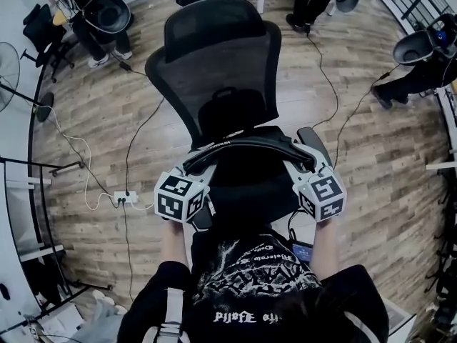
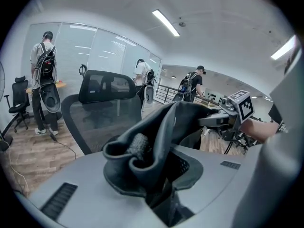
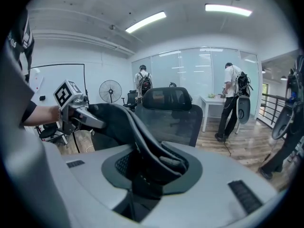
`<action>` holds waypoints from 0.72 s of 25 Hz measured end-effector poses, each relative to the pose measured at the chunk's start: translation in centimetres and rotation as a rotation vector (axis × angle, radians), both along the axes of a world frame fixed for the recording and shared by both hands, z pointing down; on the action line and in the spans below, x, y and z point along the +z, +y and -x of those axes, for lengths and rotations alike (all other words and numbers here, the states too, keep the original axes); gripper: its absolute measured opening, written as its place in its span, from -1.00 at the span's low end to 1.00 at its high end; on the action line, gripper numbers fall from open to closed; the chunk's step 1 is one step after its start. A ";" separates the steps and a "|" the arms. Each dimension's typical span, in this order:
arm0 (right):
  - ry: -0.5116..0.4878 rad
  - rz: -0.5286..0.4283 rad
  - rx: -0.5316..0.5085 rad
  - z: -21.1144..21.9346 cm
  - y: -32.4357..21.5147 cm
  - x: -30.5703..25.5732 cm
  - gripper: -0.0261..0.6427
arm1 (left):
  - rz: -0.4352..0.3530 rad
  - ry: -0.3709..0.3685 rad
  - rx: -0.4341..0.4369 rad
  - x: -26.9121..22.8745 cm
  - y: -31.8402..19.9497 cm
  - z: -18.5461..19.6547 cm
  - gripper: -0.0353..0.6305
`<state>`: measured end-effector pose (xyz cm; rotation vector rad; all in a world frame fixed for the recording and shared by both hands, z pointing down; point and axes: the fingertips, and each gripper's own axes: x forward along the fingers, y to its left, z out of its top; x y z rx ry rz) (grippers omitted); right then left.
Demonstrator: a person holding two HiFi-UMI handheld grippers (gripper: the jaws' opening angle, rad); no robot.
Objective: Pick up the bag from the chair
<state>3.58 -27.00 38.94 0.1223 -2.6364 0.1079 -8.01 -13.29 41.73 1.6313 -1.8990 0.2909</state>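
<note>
Black soft fabric bag (image 1: 251, 186) is held up between two tools, directly in front of the black mesh-backed office chair (image 1: 218, 70) and over its seat. Whether the underside is clear of the seat cannot be told, as the bag hides it from the head view. The left tool (image 2: 160, 201) is clamped on a bunched fold of cloth at one end of the bag's padded black top band (image 1: 250, 146). The right tool (image 3: 142, 191) is clamped on the band's far end, with cloth wedged between its jaws. The band is drawn into a shallow arc between the two grips, and the body hangs below it. The two-ended hold is judged to be chosen so that a limp load is kept level and not left to swing or fold from a single point. Both tools are angled downward toward the chair, so the cloth is pulled into the jaws, not out of them. The thick padded fold is judged to account for the jaws not being fully together. The lift is judged under way, with carrying clear of the chair left to do. The risk noted is cloth creeping through the left pinch.
</note>
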 end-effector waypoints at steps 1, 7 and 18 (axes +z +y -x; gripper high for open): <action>0.000 -0.005 0.001 0.0 0.2 -0.4 -0.58 | -0.001 -0.002 0.002 -0.4 0.1 0.1 -0.63; -0.017 -0.057 -0.005 0.5 0.0 -3.6 -0.58 | -0.031 -0.017 0.009 -3.2 -0.2 0.7 -0.63; -0.082 -0.095 0.000 1.4 -0.4 -7.6 -0.58 | -0.088 -0.100 0.007 -7.6 -0.9 1.8 -0.63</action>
